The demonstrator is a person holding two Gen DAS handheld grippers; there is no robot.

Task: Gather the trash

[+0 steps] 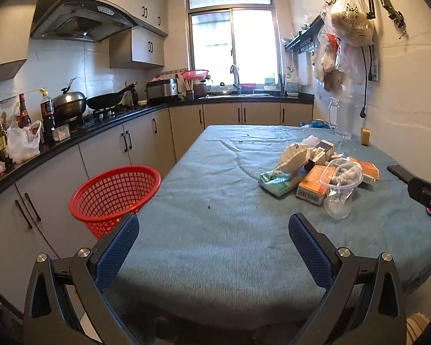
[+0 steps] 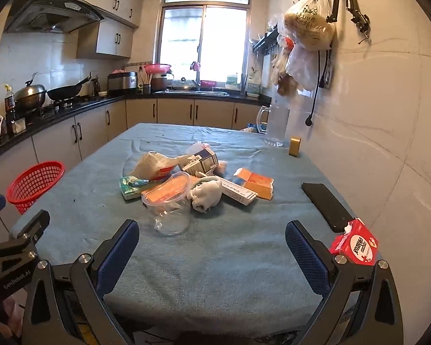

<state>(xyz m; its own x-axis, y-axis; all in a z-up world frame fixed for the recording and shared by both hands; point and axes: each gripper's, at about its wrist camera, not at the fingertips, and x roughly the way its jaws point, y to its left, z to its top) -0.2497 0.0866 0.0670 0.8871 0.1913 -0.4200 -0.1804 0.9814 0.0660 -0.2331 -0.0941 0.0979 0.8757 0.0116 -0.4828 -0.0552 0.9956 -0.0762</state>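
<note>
We hold our left gripper (image 1: 214, 240) and right gripper (image 2: 212, 241) above the blue tablecloth (image 2: 215, 273), both with jaws spread wide and gripping nothing. The trash pile (image 2: 195, 178) sits mid-table ahead, well apart from the red basket (image 1: 115, 195) off the table's left edge.

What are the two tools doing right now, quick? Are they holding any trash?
Left tool: open, holding nothing, above the blue tablecloth.
Right tool: open, holding nothing, facing the clear plastic cup in the trash pile.
</note>
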